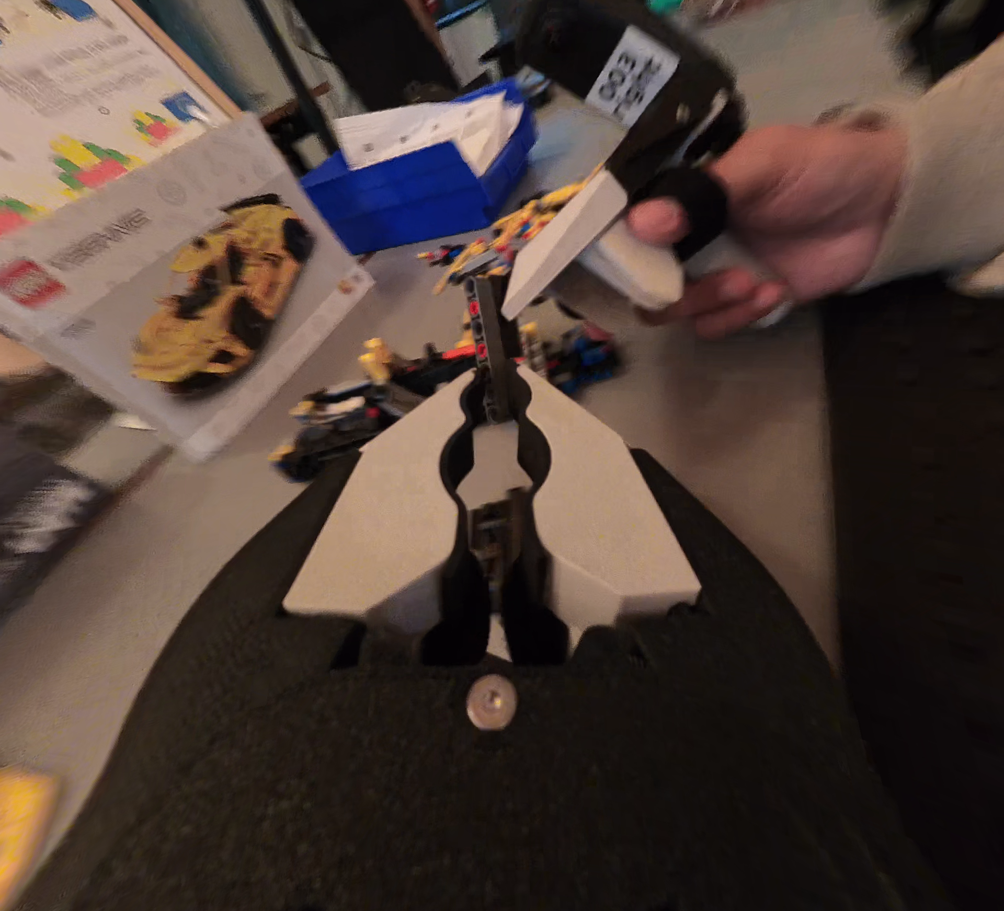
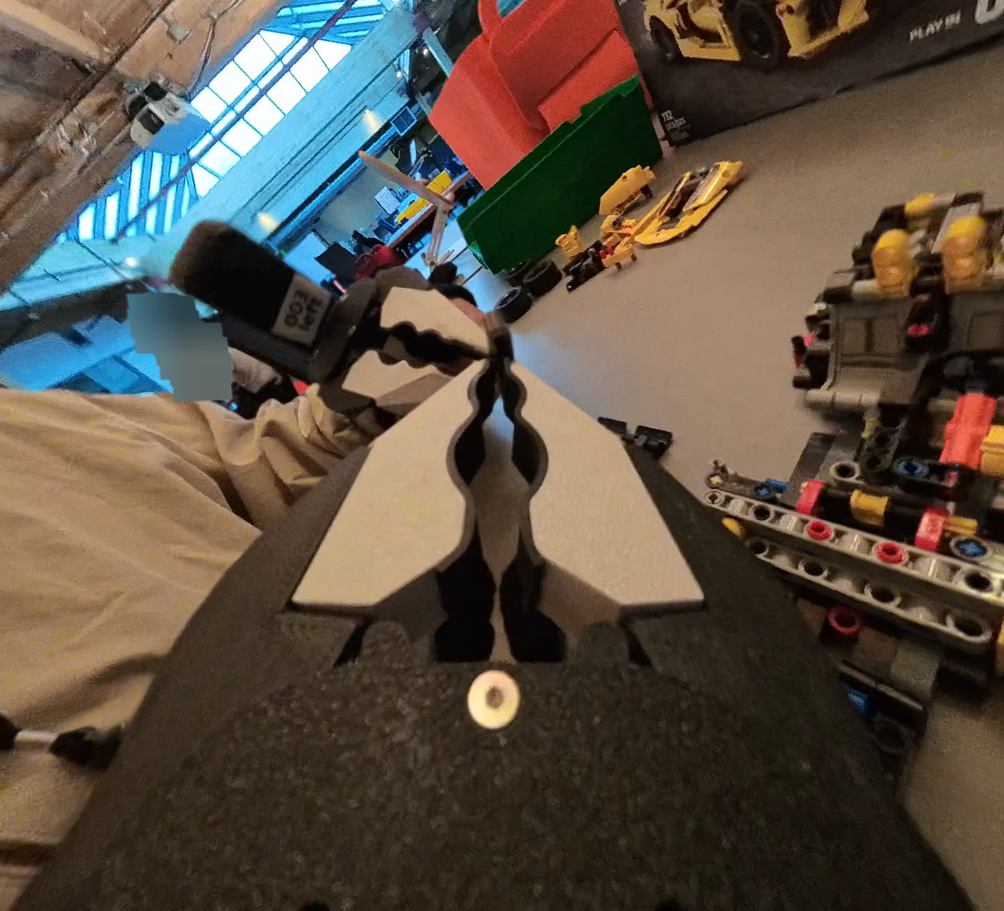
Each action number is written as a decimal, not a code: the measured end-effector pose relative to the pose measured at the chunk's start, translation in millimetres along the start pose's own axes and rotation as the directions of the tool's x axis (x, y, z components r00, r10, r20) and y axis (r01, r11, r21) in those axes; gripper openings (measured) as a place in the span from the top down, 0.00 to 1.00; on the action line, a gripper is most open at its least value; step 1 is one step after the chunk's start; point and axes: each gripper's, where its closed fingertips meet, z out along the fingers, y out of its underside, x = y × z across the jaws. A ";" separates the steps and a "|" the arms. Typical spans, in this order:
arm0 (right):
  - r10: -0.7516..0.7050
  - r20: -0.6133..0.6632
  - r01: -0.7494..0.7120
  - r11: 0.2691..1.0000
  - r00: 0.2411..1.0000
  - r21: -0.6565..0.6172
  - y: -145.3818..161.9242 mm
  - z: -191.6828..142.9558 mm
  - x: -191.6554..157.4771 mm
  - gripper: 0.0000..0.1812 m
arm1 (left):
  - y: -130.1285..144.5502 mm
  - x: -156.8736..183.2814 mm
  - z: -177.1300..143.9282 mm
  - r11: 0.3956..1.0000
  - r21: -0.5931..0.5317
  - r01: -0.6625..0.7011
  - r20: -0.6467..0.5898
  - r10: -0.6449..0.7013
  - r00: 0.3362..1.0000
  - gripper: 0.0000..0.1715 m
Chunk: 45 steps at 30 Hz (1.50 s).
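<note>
Left gripper (image 1: 495, 399): jaws narrowed onto a dark grey perforated building-toy beam (image 1: 485, 342) with red pins, standing upright above the grey tabletop (image 1: 706, 423). Right gripper (image 2: 497, 361): jaws drawn nearly together at that beam's far tip (image 2: 499, 336), contact too small to confirm; a hand (image 1: 782, 228) holds it at right. Surroundings: partly built black-and-yellow toy car chassis (image 2: 902, 396) near right, loose yellow body panels (image 2: 679, 206) farther off, blue bin (image 1: 418, 184), red carry box (image 2: 532, 70), green box (image 2: 570, 184), and a set box showing a yellow car (image 1: 179, 282) at left.
</note>
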 end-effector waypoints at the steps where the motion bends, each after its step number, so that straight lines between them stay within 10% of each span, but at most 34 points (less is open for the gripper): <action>1: -0.070 -0.003 0.070 0.997 0.998 -0.022 1.4 -1.3 -3.5 1.00 | -2.8 7.0 -1.5 0.993 0.011 0.116 -0.095 -0.115 0.989 0.90; 5: -0.258 0.067 0.266 0.950 0.964 -0.163 17.8 -5.6 -18.9 1.00 | -11.8 17.9 -10.5 0.945 0.016 0.327 -0.303 -0.308 0.902 0.87; 11: -0.258 0.165 0.293 0.924 0.952 -0.244 39.8 4.7 -33.9 0.99 | -15.7 37.0 -13.1 0.955 0.023 0.296 -0.383 -0.265 0.885 0.91; 20: -0.191 0.183 0.178 0.980 0.965 0.084 -25.7 -43.0 -33.4 1.00 | -33.1 -9.3 -40.1 0.894 0.148 0.422 -0.369 -0.346 0.863 0.96; 26: -0.144 0.278 0.133 0.989 0.950 0.059 -20.9 -37.6 -46.2 1.00 | -44.0 -6.2 -41.2 0.829 0.175 0.531 -0.448 -0.413 0.793 0.96; 29: -0.189 -0.080 0.183 0.981 0.979 -0.069 -25.0 -64.1 12.5 1.00 | -48.0 -17.6 -46.9 0.769 0.185 0.611 -0.475 -0.475 0.741 0.96; 32: -0.409 -0.637 0.254 0.911 0.654 -0.325 -39.2 -159.1 101.9 1.00 | -48.3 -19.8 -47.8 0.781 0.202 0.591 -0.461 -0.457 0.761 0.96; 38: -0.347 -0.826 0.103 0.936 0.444 -0.337 -39.4 -251.4 139.8 0.93 | -31.3 -20.6 -32.6 0.836 0.151 0.528 -0.357 -0.452 0.817 0.96; 41: -0.415 -0.737 0.226 0.909 0.533 -0.349 -53.3 -215.1 112.4 0.87 | -24.9 -30.1 -30.6 0.837 0.151 0.526 -0.303 -0.467 0.831 0.96; 45: -0.592 -0.140 0.456 0.730 0.793 -0.509 16.2 -78.2 28.2 0.74 | -16.3 -37.6 -28.2 0.851 0.136 0.507 -0.250 -0.466 0.849 0.96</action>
